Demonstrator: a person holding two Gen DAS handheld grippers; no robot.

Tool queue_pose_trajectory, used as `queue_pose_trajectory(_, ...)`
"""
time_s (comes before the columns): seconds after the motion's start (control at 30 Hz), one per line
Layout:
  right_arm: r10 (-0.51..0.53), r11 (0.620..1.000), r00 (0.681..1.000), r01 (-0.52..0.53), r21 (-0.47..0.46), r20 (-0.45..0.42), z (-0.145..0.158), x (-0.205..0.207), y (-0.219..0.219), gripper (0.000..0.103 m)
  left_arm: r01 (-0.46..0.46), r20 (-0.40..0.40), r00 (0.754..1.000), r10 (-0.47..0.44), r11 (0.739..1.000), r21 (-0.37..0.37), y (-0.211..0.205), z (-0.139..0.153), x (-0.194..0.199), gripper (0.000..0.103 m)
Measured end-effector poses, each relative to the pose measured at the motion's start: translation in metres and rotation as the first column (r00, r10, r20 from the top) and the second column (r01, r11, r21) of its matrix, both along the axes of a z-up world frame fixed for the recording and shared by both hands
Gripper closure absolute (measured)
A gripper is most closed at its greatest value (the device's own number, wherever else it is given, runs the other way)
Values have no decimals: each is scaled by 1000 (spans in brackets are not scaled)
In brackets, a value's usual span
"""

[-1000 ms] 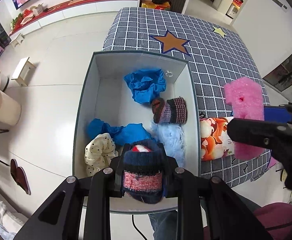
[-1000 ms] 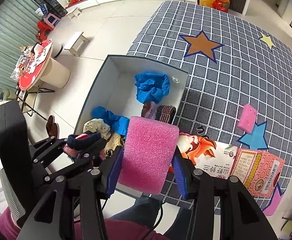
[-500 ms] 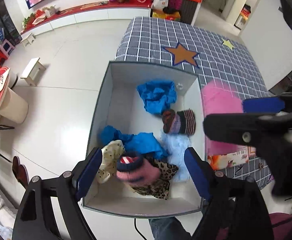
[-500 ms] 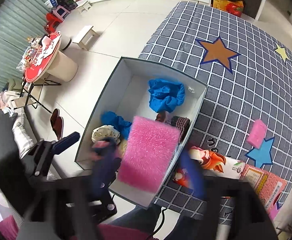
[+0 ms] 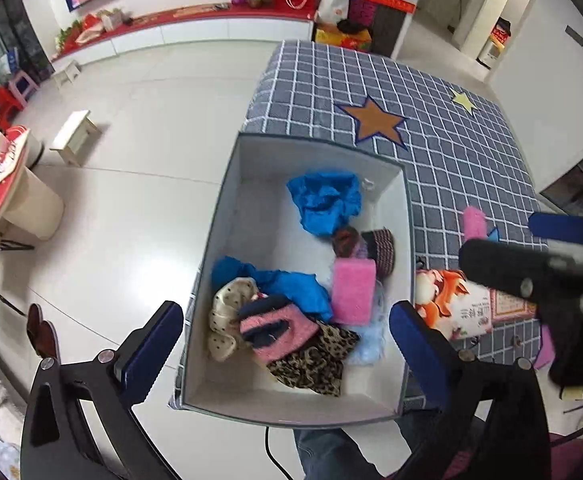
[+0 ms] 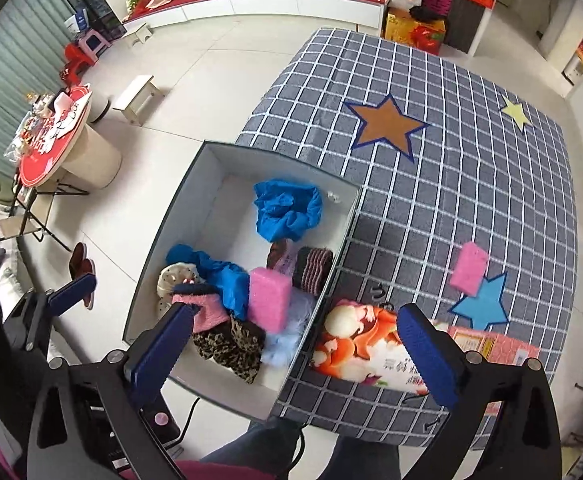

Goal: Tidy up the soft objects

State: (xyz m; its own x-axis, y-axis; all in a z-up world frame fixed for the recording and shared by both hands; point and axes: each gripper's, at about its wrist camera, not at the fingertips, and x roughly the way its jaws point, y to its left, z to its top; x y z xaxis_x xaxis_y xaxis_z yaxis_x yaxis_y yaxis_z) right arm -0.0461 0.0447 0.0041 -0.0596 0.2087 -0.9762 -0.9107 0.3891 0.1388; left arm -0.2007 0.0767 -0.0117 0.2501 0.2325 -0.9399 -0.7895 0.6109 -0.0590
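Both tongs over box, jaws opening wide, nothing between them: left gripper, right gripper. Most soft things already in box — pink sponge on pile by its right wall, pink-navy knit near front. Left: small pink sponge on checked cloth, near its right edge. Both sponges look squashy, coarse-pored.

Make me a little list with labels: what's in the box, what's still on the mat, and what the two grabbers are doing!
box: pink sponge, pink and navy knit, blue cloths, striped sock, dotted scrunchie, leopard cloth, pale blue fluff
mat: second pink sponge, printed packets
left gripper: jaws opening, nothing between them
right gripper: jaws opening, nothing between them
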Motion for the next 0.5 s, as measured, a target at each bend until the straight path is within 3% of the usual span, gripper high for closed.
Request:
queue_pose_trajectory(0.13, -17, 1000, 999, 16, -23, -31, -7, 1, -6, 1, 45, -29, 999, -44, 999, 15, -7, 2, 5, 0)
queue_pose_trajectory(0.27, -24, 999, 999, 23, -23, -42, -7, 0, -8, 1, 92, -54, 994, -93, 996, -22, -15, -1, 11, 0)
queue_pose_trajectory(0.5, -6, 999, 999, 4, -36, -51, -11, -8, -8, 1, 115, -85, 990, -116, 993, -13, -26, -2, 14, 0)
